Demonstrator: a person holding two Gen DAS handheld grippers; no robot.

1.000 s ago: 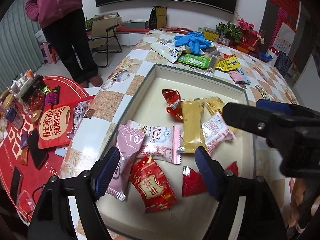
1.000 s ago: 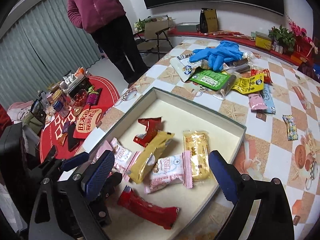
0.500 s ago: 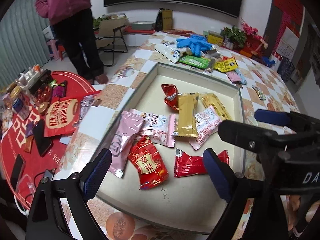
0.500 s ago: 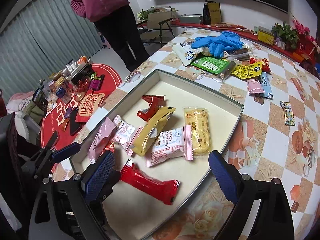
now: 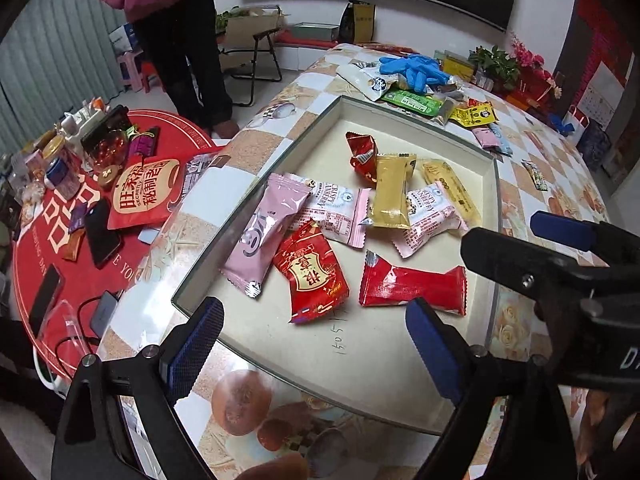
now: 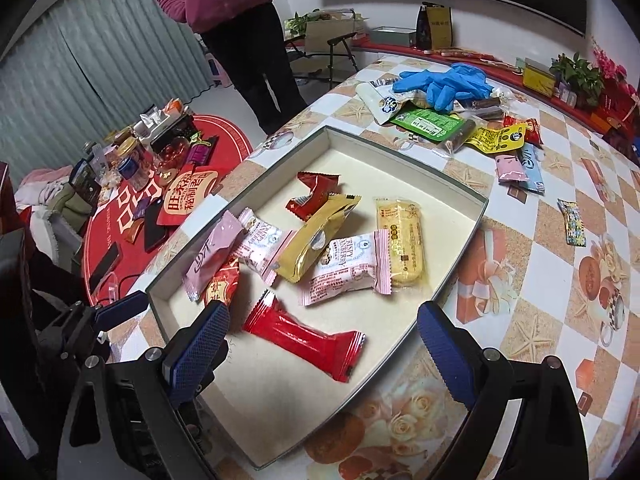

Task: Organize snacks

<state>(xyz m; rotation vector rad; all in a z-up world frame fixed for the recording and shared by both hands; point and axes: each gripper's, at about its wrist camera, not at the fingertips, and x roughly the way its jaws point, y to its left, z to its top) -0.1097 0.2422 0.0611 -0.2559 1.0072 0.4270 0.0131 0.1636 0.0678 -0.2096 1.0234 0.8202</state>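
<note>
In the box (image 5: pixel 493 184), snack packets (image 5: pixel 390 196)

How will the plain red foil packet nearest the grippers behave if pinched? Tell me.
The plain red foil packet looks glossy, so probably slippery. It looks puffed with crimped ends, so likely light and yielding. It lies flat in the box, so it shouldn't roll.

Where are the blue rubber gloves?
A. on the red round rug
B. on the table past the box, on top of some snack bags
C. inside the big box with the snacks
B: the blue gloves lie on snack bags beyond the box, not inside it.
</note>
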